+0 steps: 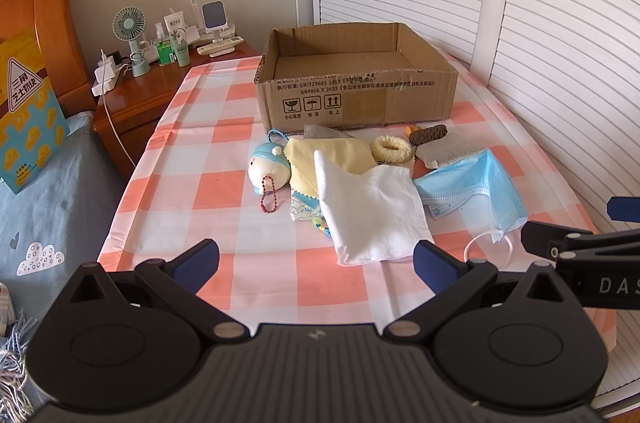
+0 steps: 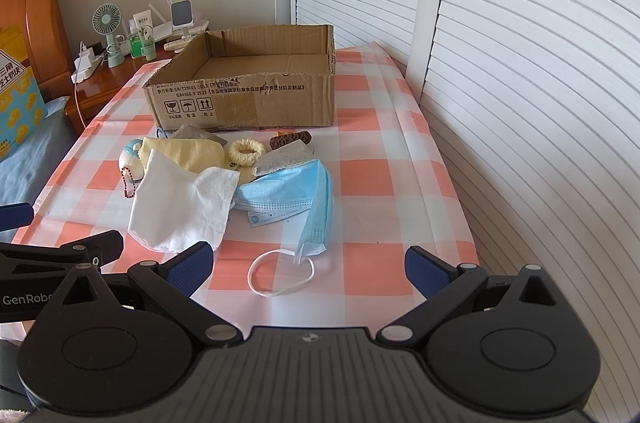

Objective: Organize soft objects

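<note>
- Left wrist view: the left gripper (image 1: pixel 316 261) hovers above the near edge of the pink-and-white checked tablecloth (image 1: pixel 224 195), its blue-padded jaws spread wide and grasping nothing.
- A heap of soft things lies just ahead, between the gripper and the open brown cardboard box (image 1: pixel 356 95): a crumpled white cloth (image 1: pixel 372 211) nearest, a pale yellow cloth (image 1: pixel 332 159) behind it, a round blue-and-cream plush keychain toy (image 1: pixel 266 167) to the left, a cream fuzzy hair ring (image 1: pixel 392 149) and a brown braided hair tie (image 1: pixel 428 135) close to the box.
- The white cloth looks light and limp; I judge a pinch on its raised fold would lift it whole, though it may drag the yellow cloth it overlaps.
- Right wrist view: the right gripper (image 2: pixel 308 269) is likewise released, jaws far apart, touching nothing.
- The light blue pleated face mask (image 2: pixel 296 199) lies straight ahead, its white elastic ear loop (image 2: pixel 280 273) trailing towards the jaws.
- The mask seems flimsy and thin; taking the bunched pleats looks safer than the loop, which would probably stretch and slip.
- The box appears empty.
</note>
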### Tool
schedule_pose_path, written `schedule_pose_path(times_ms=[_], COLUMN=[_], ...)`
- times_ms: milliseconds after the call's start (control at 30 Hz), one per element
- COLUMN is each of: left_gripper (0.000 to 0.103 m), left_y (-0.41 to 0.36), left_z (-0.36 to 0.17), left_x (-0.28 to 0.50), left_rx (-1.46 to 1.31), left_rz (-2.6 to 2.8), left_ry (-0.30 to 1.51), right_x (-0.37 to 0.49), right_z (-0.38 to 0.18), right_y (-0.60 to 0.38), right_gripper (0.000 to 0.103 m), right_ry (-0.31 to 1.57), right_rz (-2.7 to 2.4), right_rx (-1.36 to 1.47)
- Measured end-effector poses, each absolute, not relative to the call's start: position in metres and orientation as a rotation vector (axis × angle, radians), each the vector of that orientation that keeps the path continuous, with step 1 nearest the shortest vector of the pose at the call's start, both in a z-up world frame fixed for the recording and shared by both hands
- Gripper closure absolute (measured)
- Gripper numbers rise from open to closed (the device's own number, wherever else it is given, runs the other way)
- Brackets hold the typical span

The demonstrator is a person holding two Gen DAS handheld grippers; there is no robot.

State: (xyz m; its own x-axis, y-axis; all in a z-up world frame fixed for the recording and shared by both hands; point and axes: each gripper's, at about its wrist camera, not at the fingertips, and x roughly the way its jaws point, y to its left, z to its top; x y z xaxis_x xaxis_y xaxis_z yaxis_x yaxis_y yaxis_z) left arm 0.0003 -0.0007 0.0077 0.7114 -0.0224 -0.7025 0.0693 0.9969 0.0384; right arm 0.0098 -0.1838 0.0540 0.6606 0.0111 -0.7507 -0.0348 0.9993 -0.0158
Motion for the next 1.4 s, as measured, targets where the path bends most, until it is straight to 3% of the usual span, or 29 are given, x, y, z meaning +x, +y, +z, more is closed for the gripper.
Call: schedule_pose_path(times_ms=[1400], left_gripper=[0.0], left_y=[-0.006], left_z=[-0.019], left_x=[0.041], left_rx=[0.095], left_rz=[-0.147], left_ry=[0.786], right_x=[0.032], right_z=[0.043], right_y=[-0.194], right_gripper=[0.0], right_ry=[0.788], right_rz=[0.088], right_rx=[-0.036])
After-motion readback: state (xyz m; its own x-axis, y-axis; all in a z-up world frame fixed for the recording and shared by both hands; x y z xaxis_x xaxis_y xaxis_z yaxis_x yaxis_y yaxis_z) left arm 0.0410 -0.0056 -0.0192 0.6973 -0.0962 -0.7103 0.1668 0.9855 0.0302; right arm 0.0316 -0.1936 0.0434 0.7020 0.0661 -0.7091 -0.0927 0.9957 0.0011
